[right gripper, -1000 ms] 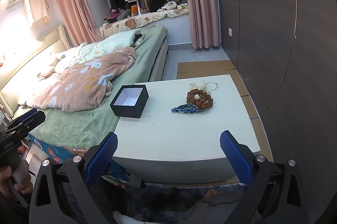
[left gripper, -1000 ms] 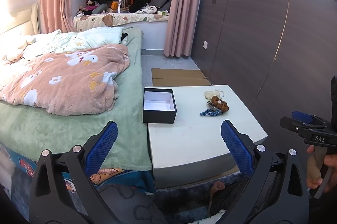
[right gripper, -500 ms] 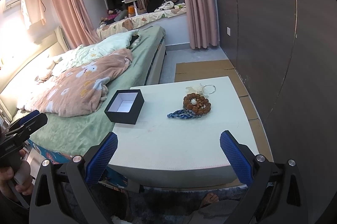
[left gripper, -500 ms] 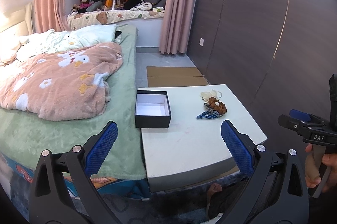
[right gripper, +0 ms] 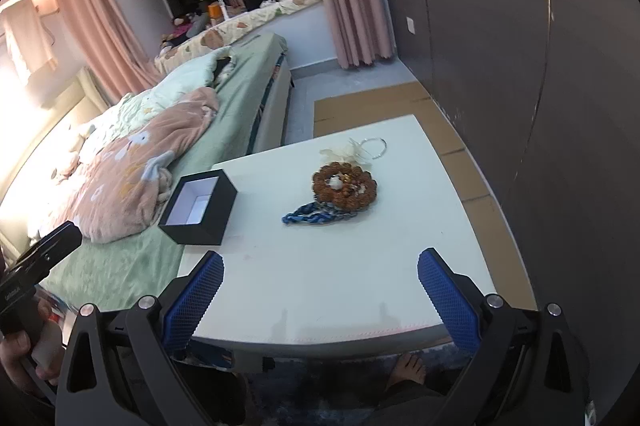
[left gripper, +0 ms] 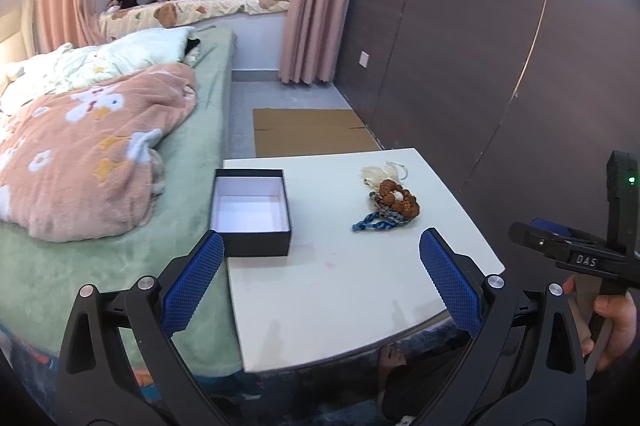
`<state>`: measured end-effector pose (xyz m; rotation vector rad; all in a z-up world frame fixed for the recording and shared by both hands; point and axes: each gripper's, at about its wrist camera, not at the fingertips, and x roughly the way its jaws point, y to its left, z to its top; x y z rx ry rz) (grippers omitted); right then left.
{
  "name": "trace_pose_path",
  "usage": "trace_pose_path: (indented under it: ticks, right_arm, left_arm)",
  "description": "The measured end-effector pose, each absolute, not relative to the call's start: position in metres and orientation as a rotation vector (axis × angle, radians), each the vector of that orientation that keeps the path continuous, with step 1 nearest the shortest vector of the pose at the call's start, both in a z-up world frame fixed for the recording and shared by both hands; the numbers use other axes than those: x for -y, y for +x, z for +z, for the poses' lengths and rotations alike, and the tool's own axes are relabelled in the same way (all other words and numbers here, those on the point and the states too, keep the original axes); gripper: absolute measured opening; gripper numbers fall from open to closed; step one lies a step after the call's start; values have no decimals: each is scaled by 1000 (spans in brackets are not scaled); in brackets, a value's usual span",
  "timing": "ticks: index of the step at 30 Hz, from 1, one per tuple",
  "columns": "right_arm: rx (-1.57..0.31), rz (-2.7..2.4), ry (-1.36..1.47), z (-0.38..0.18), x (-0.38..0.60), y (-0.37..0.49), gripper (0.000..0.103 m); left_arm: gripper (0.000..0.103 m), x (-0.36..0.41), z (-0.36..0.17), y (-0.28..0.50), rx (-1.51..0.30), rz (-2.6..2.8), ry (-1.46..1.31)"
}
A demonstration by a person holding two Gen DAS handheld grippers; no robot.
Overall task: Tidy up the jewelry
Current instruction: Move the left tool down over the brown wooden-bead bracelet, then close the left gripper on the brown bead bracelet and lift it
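Observation:
An open black box with a white inside [left gripper: 251, 210] [right gripper: 199, 209] sits at the left edge of a white table [left gripper: 352, 286] [right gripper: 328, 278]. A jewelry pile lies at the table's far right: a brown bead bracelet [left gripper: 398, 200] [right gripper: 345, 188], a blue braided cord [left gripper: 378, 224] [right gripper: 308, 216], and pale pieces with a thin ring [left gripper: 384, 172] [right gripper: 360, 148]. My left gripper [left gripper: 320, 274] is open and empty over the near table edge. My right gripper [right gripper: 320, 290] is open and empty, also at the near edge.
A bed with green sheet and pink flowered blanket [left gripper: 80, 154] [right gripper: 132, 178] abuts the table's left side. A dark panelled wall [left gripper: 500, 66] runs along the right. Cardboard [left gripper: 308, 130] lies on the floor beyond the table. A bare foot [right gripper: 408, 366] shows under the table.
Both grippers have moved closer to the table; the box and jewelry look larger. The right wrist view has tilted down and rolled. Jaws stay open.

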<state>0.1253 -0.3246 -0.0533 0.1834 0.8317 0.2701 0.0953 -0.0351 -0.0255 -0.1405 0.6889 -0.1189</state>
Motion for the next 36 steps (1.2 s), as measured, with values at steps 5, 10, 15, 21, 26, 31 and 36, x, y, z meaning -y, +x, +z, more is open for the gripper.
trace_pose_path:
  ticks: [5,10,15,21,26,31,36]
  right_arm:
    - [-863,258,243,-72,338,153,95]
    - [-879,239,289,-89,348,176,90]
    - [-908,213,345,-111,359,201,84]
    - [-922,200,401,-131,367,223,79]
    - [-934,199,440,-143,375,239,73]
    - [-945,199,450,-153,382,253,68]
    - [-960,188,464,-166,388,265,68]
  left_arm:
    - [93,48,-35,125,-716,-167,-157]
    - [83,60,-46,154,-756,-208,-179]
    - [74,74,-61,183,-806,-247,-195]
    - [70,89,-83,219,-881,-279,-225]
    - [66,100,-106,252,-937,-304,-278]
    - [61,110,-130,281,-990,-321,-328]
    - [56,121,-155,309,-1041,-336,-373]
